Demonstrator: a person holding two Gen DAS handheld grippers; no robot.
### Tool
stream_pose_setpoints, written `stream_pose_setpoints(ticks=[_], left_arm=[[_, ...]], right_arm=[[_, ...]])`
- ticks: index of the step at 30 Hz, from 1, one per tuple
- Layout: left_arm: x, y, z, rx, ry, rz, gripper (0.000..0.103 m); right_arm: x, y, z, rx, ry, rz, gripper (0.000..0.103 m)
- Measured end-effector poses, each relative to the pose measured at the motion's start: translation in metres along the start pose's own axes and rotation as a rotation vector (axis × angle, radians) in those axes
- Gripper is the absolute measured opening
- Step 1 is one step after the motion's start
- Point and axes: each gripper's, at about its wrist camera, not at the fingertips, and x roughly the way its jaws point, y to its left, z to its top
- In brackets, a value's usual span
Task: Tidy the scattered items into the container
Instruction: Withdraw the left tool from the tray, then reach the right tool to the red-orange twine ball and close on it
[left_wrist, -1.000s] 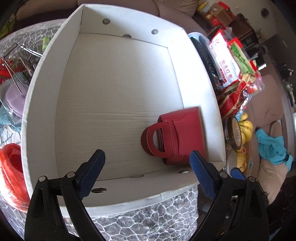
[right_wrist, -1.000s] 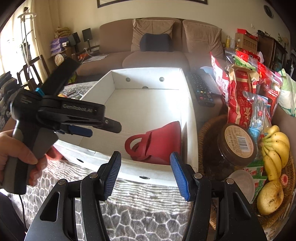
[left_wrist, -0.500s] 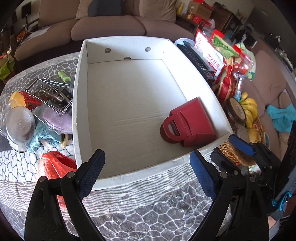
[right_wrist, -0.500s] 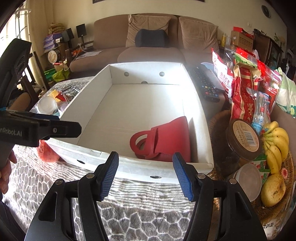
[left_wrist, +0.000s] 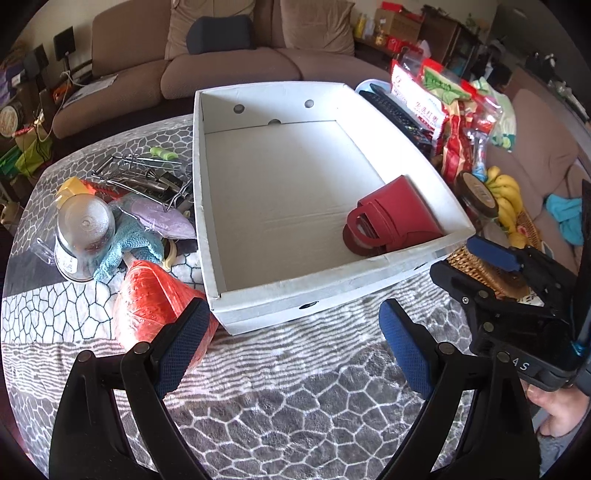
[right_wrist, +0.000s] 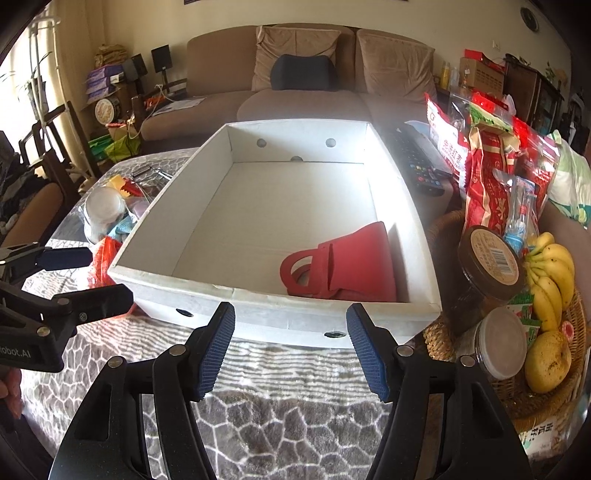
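Observation:
A white cardboard box (left_wrist: 295, 291) (right_wrist: 280, 317) stands open on the patterned tablecloth. A red handbag (left_wrist: 395, 218) (right_wrist: 343, 266) lies in its near right corner. Left of the box are scattered items: an orange-red plastic bag (left_wrist: 147, 299), a clear jar (left_wrist: 83, 236), a blue cloth (left_wrist: 125, 240), a purple pouch (left_wrist: 159, 218) and metal utensils (left_wrist: 144, 177). My left gripper (left_wrist: 291, 332) (right_wrist: 92, 277) is open and holds nothing, in front of the box's near left corner. My right gripper (right_wrist: 291, 332) (left_wrist: 469, 266) is before the near wall, its jaws opening with nothing between them.
A wicker basket (right_wrist: 439, 332) with bananas (right_wrist: 550, 273), a pear and lidded jars (right_wrist: 487, 254) sits right of the box. Snack packets (right_wrist: 491, 173) and a remote (right_wrist: 417, 162) lie behind it. A sofa (right_wrist: 303, 99) stands beyond the table. A hand holds each gripper.
My left gripper drew back from over the box toward its near left, bringing the scattered items into view. The right gripper's jaws spread wider.

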Motion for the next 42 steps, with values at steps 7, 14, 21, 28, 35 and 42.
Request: stream_pose_setpoints(ticks=[7, 14, 21, 28, 35, 42], left_arm=[[-0.027, 0.025, -0.028, -0.022, -0.018, 0.008, 0.103], [-0.072, 0.067, -0.052, -0.1, -0.07, 0.069, 0.103], [-0.116, 0.109, -0.08, -0.152, -0.117, 0.128, 0.103], [-0.119, 0.162, -0.117, -0.269, -0.089, 0.098, 0.103], [-0.095, 0.191, -0.142, -0.386, -0.085, -0.032, 0.103], [-0.069, 0.233, -0.153, -0.609, -0.187, -0.225, 0.103]], right_arm=[[-0.011, 0.031, 0.002, -0.012, 0.001, 0.048, 0.103], [-0.03, 0.068, -0.001, -0.012, -0.024, 0.065, 0.103], [-0.056, 0.11, -0.002, -0.044, -0.051, 0.093, 0.103], [-0.052, 0.147, -0.015, -0.012, -0.031, 0.186, 0.103], [-0.033, 0.177, -0.019, -0.087, -0.029, 0.261, 0.103], [-0.006, 0.22, 0.002, -0.355, 0.016, 0.303, 0.103]])
